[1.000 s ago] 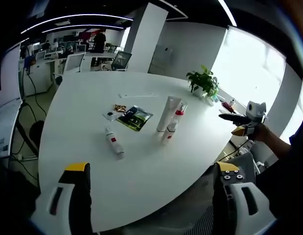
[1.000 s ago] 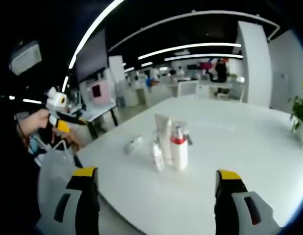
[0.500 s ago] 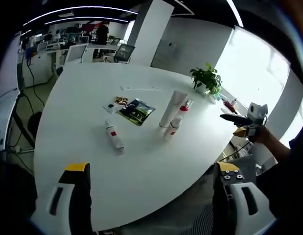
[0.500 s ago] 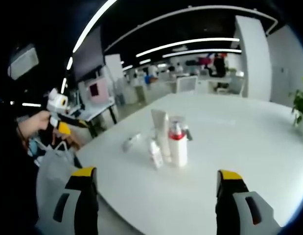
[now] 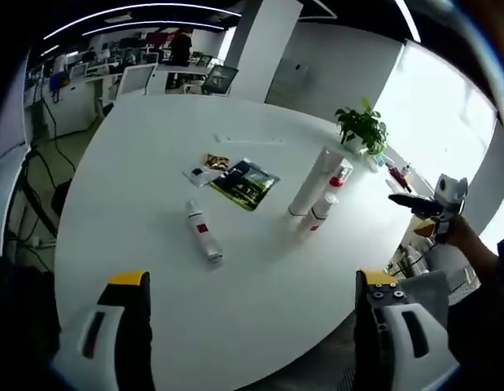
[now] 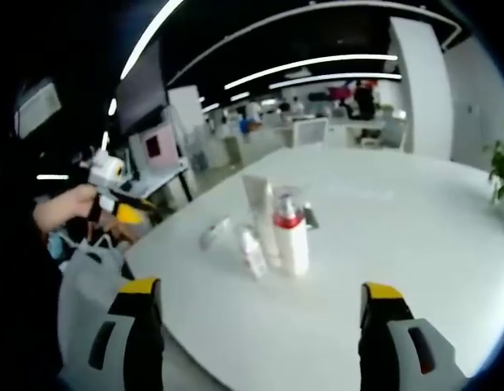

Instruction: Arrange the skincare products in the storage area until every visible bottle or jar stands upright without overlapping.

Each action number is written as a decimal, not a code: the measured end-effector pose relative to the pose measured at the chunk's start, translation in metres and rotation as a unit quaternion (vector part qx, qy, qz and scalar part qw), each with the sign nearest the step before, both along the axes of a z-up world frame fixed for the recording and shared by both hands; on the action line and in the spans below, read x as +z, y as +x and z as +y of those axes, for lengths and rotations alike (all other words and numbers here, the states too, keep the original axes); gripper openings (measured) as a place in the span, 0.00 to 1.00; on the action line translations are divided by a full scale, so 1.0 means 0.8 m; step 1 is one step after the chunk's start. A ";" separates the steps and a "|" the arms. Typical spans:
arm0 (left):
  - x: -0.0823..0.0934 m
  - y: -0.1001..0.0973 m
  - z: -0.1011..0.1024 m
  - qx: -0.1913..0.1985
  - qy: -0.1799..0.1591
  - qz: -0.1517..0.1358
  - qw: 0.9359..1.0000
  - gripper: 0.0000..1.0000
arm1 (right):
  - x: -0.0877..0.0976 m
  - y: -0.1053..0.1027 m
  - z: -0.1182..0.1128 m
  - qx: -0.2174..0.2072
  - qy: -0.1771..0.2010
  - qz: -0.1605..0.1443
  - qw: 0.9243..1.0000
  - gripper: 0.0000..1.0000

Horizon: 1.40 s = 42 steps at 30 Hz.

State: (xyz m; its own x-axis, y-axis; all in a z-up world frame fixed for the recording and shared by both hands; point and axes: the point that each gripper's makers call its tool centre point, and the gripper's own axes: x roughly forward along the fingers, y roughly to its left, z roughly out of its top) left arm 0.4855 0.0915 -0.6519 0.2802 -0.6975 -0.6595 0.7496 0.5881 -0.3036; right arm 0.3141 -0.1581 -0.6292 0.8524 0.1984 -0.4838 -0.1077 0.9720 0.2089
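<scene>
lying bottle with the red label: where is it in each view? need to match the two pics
Left gripper view: the lying bottle is left of centre on the white table, apart from the upright group, left of the tall white tube.
Right gripper view: the lying bottle shows blurred, left of the same tube.
Shared landmark: the tall white tube.

Daylight floods in from a big window (image 5: 447, 106) on the right of the left gripper view, blown out to white and washing the tabletop (image 5: 154, 195) with soft glare; shadows under the bottles are faint. Long ceiling light strips (image 6: 317, 69) curve with the fisheye bend. The right gripper view is softer, its bottles (image 6: 288, 236) slightly blurred, the far office hazy, and the left side dim
</scene>
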 end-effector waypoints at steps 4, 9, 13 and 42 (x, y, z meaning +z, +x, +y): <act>-0.014 0.012 -0.010 0.002 0.010 0.004 1.000 0.99 | -0.007 -0.002 -0.002 -0.004 0.004 0.007 1.000 0.99; -0.028 0.024 -0.028 0.008 0.011 -0.003 1.000 0.99 | -0.012 -0.005 -0.007 -0.013 0.010 0.011 1.000 0.99; -0.045 0.040 -0.043 0.018 0.011 -0.004 1.000 0.97 | -0.014 -0.006 -0.007 -0.017 0.013 0.011 1.000 0.99; -0.130 0.072 -0.072 0.018 0.080 -0.021 0.996 0.60 | -0.028 -0.009 -0.011 -0.041 0.036 0.020 0.998 0.99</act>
State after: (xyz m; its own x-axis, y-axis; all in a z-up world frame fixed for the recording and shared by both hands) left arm 0.5430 0.0338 -0.7556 0.3328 -0.5728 -0.7491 0.7375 0.6532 -0.1718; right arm 0.3065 -0.1671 -0.6513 0.8479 0.1642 -0.5041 -0.0184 0.9593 0.2817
